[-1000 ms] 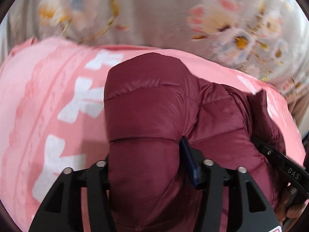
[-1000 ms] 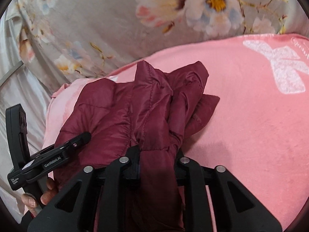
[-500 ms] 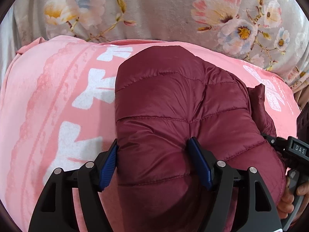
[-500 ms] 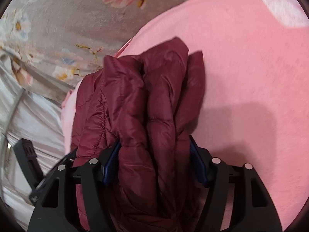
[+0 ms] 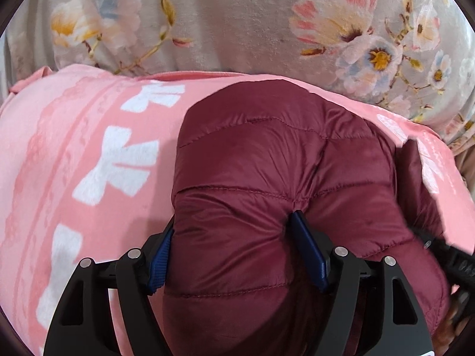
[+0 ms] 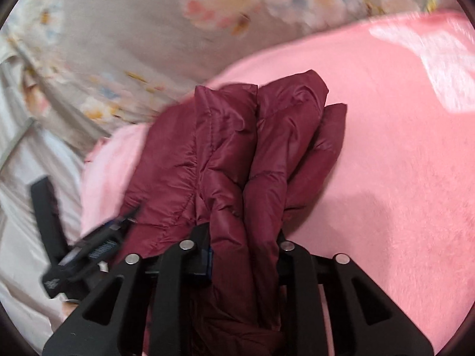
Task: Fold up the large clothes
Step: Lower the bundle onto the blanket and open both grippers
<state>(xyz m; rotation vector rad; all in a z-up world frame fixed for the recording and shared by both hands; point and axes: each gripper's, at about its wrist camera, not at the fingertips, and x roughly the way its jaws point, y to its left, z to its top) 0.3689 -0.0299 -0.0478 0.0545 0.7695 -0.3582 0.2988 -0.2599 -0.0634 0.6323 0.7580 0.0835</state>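
A dark red quilted puffer jacket [image 5: 267, 163] lies bunched and folded on a pink blanket [image 5: 74, 148]. My left gripper [image 5: 237, 246] is shut on a thick fold of the jacket, its blue pads pressing in from both sides. In the right wrist view the jacket [image 6: 243, 154] shows as several stacked folds. My right gripper [image 6: 245, 249] is shut on a narrower bundle of those folds. The left gripper's body [image 6: 89, 249] shows at the lower left of the right wrist view.
The pink blanket [image 6: 386, 148] with white bow prints covers the work surface. A grey floral bedcover [image 5: 237, 20] lies behind it. White sheets [image 6: 17, 178] lie at the left in the right wrist view. The right gripper's body [image 5: 454, 264] sits at the jacket's right edge.
Both grippers opened around the jacket half a second ago and have closed on it again. The right gripper has shifted, and the jacket sits more upright in its view.
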